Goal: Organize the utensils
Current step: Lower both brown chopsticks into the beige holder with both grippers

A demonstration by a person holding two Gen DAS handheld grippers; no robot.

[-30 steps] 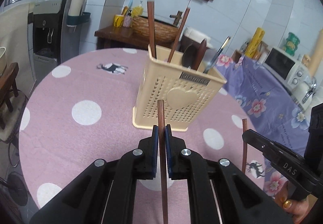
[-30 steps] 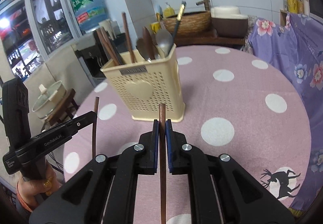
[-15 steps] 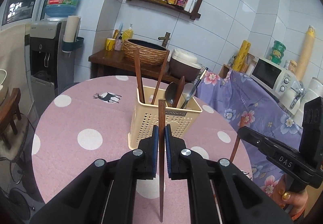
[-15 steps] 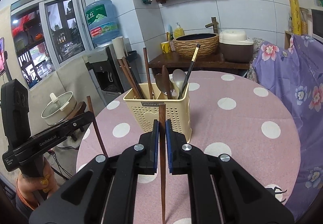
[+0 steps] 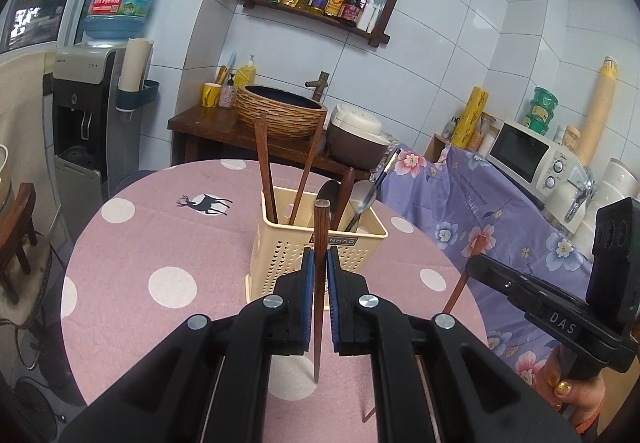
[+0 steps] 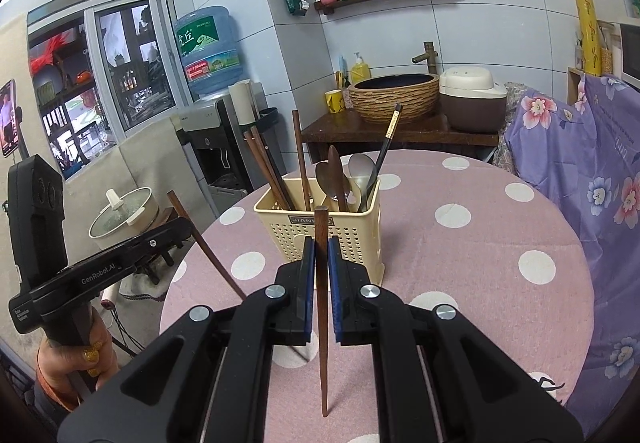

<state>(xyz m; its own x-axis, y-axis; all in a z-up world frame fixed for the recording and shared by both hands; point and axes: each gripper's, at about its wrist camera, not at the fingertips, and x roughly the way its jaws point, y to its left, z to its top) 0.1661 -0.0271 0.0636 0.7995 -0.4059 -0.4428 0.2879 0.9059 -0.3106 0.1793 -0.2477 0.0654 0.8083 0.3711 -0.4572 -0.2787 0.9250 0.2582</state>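
Note:
A cream perforated utensil holder [image 5: 280, 259] [image 6: 352, 239] stands on the pink dotted round table [image 5: 160, 239]. It holds several brown chopsticks, spoons and a black chopstick. My left gripper [image 5: 320, 259] is shut on a brown wooden chopstick [image 5: 319, 283], held upright in front of the holder. My right gripper [image 6: 321, 247] is shut on another brown chopstick [image 6: 322, 303], also upright, in front of the holder. The left gripper with its chopstick [image 6: 208, 247] shows at the left of the right wrist view. The right gripper with its chopstick [image 5: 456, 291] shows at the right of the left wrist view.
A purple floral cloth [image 5: 480, 211] covers furniture right of the table. A wooden side table [image 5: 224, 131] with a woven basin and a rice cooker [image 5: 356, 139] stands behind. A water dispenser [image 5: 92, 115] is at the left; a microwave [image 5: 532, 159] is at the right.
Both grippers have risen and pulled back from the holder, each still holding its chopstick. The holder now looks smaller and farther away, and more of the room shows.

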